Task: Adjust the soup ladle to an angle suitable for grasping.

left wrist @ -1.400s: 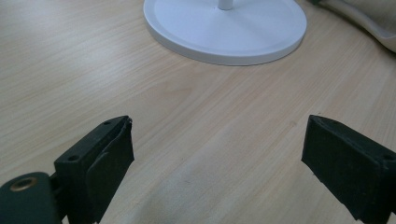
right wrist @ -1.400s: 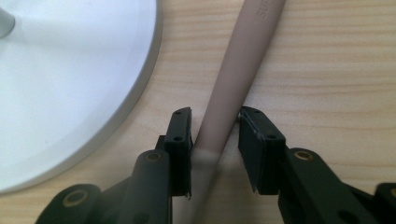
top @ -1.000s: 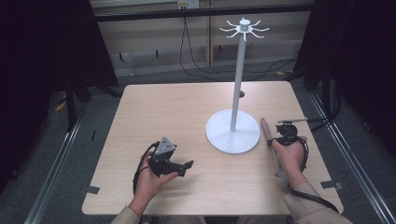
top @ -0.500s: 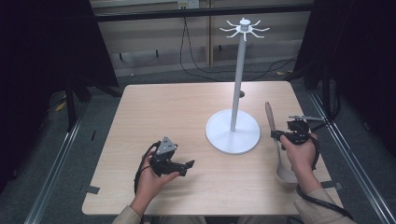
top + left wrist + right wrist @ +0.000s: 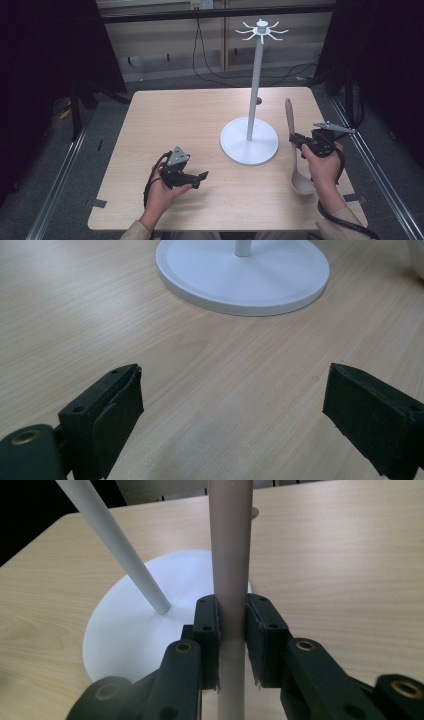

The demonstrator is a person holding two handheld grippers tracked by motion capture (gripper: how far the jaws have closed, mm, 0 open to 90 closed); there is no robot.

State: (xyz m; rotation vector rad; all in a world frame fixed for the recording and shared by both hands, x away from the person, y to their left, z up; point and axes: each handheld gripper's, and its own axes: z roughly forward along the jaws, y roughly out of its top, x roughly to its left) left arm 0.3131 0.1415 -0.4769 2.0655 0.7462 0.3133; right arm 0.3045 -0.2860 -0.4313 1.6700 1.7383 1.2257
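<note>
The spoon (image 5: 295, 150) is held off the table (image 5: 190, 115) at its right side, gripped at mid-handle by the right gripper (image 5: 295, 140), whose fingers (image 5: 207, 630) press the handle from both sides. In the high view its long axis runs nearly straight away from the person: the handle tip points to the far edge, and the bowl hangs toward the near edge, just in front of the person's right hand (image 5: 322, 167). Whether the bowl touches the table I cannot quite tell.

Just left of the spoon stands the white stand (image 5: 250, 142), with a round base, an upright pole and short hooks at the top. In the right gripper view its pole slants close beside the handle.

The left gripper (image 5: 192, 177) rests low over the near left of the table, its fingers (image 5: 110, 415) spread wide with only bare wood between them, pointing at the stand's base.
</note>
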